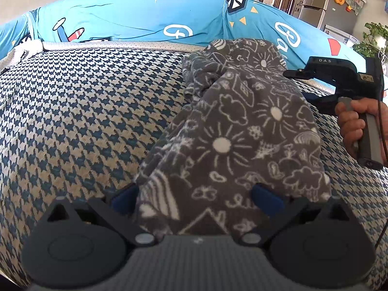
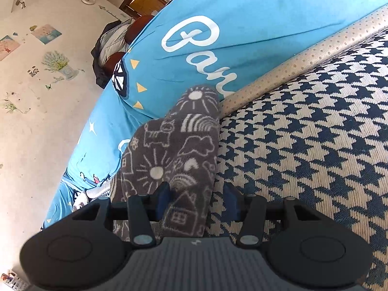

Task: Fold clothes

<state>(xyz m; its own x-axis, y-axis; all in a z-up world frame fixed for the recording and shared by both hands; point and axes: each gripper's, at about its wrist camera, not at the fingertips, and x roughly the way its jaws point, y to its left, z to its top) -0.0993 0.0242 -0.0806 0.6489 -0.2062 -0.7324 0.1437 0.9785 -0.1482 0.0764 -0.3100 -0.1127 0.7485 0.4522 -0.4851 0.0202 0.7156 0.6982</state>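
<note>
A grey fleece garment (image 1: 242,126) with white doodles lies bunched on the houndstooth cushion (image 1: 84,111), running from the near edge to the back. My left gripper (image 1: 194,198) stands wide open over the garment's near end. Its left pad (image 1: 125,198) is beside the cloth edge and its right pad (image 1: 266,202) is on top of the cloth. A hand (image 1: 351,123) holds my right gripper (image 1: 299,86) at the garment's far right side. In the right wrist view the right gripper (image 2: 196,194) is open around a fold of the garment (image 2: 169,150), with a gap at its right pad (image 2: 230,201).
A blue cartoon-print sheet (image 1: 135,21) covers the backrest behind the cushion, with a beige dotted piping (image 2: 303,60) along the seam. A fridge (image 1: 317,4) and a plant (image 1: 371,38) stand at the far right. A stickered wall (image 2: 36,72) is on the left.
</note>
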